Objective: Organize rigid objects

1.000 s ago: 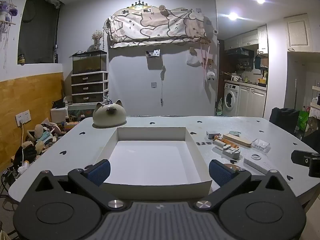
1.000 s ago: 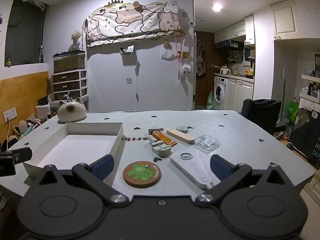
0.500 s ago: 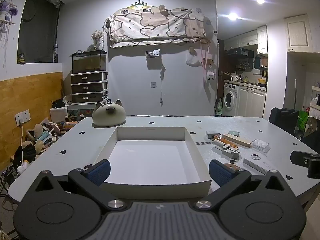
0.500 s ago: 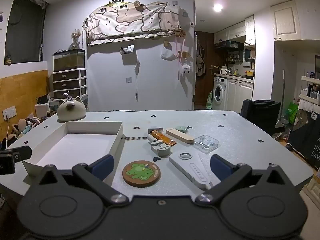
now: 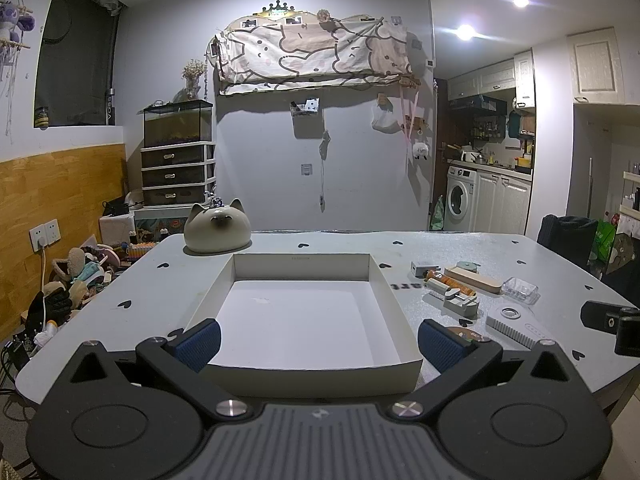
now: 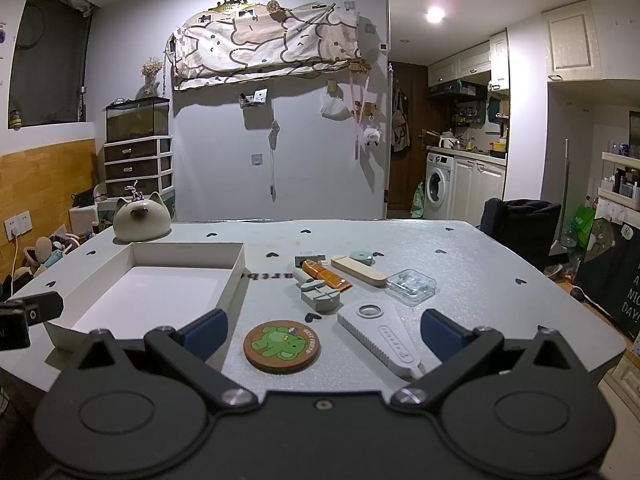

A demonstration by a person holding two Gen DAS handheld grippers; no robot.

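Note:
A shallow white box (image 5: 304, 312) (image 6: 160, 280) lies empty on the grey table. My left gripper (image 5: 318, 344) hangs open above the box's near wall. To the right of the box lie a round cork coaster with a green dinosaur (image 6: 282, 346), a white ribbed remote (image 6: 380, 334), a grey clip-like piece (image 6: 320, 296), an orange tube (image 6: 324, 274), a wooden block (image 6: 360, 270) and a clear plastic case (image 6: 412, 286). My right gripper (image 6: 322, 334) is open just before the coaster and remote, with nothing between its fingers.
A cat-shaped ceramic dome (image 5: 218, 230) stands behind the box at the table's far left. A black chair (image 6: 520, 220) is at the table's right side. Clutter lies on the floor at left (image 5: 76, 276). The table edge runs close below both grippers.
Both views have shifted only slightly; the grippers stay open and no object on the table has moved.

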